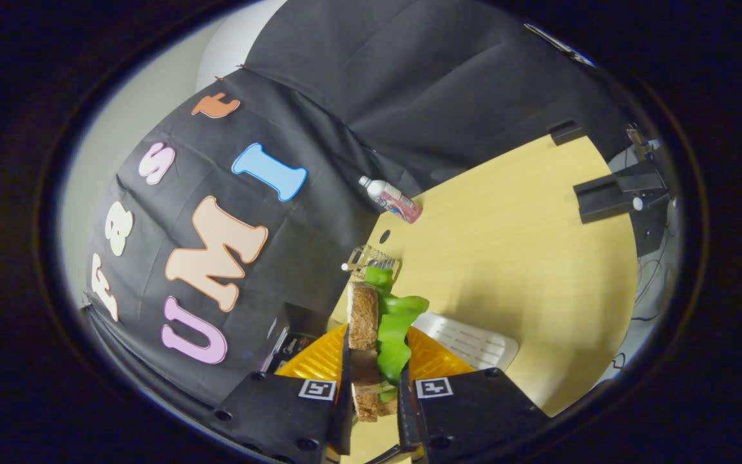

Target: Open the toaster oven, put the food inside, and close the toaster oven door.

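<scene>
Gripper view | we see our gripper (pixel 374 393) fingers closed on the sandwich (pixel 377 335), bread and green lettuce clamped between them, lifted over an orange plate (pixel 438 361) on the bench (pixel 513 258) | we judge food picked up; placing it inside and closing the toaster oven door remain | bottle (pixel 391 198) lies well beyond.
</scene>
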Tool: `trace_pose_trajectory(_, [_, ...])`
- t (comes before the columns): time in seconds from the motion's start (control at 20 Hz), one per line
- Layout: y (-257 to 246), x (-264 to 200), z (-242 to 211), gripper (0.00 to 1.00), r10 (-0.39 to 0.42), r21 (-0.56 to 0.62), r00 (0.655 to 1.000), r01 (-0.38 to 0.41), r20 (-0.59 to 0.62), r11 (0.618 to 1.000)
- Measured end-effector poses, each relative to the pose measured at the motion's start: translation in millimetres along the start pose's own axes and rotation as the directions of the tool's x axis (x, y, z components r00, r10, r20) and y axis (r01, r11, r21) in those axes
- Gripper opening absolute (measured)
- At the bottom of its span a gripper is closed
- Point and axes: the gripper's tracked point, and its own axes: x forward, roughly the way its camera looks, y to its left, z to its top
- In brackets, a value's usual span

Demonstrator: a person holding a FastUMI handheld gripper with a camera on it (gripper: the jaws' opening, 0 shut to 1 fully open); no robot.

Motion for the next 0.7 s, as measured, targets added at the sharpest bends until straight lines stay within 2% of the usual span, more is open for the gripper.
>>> trace_pose_trajectory(0.3, [29,-37,-70,0.3,0.046,-0.002,0.992,-0.047,-0.116,0.999])
trace_pose_trajectory(0.7, [73,-47,-162,0.3,0.139,-0.003,0.948,-0.146,-0.286,0.989])
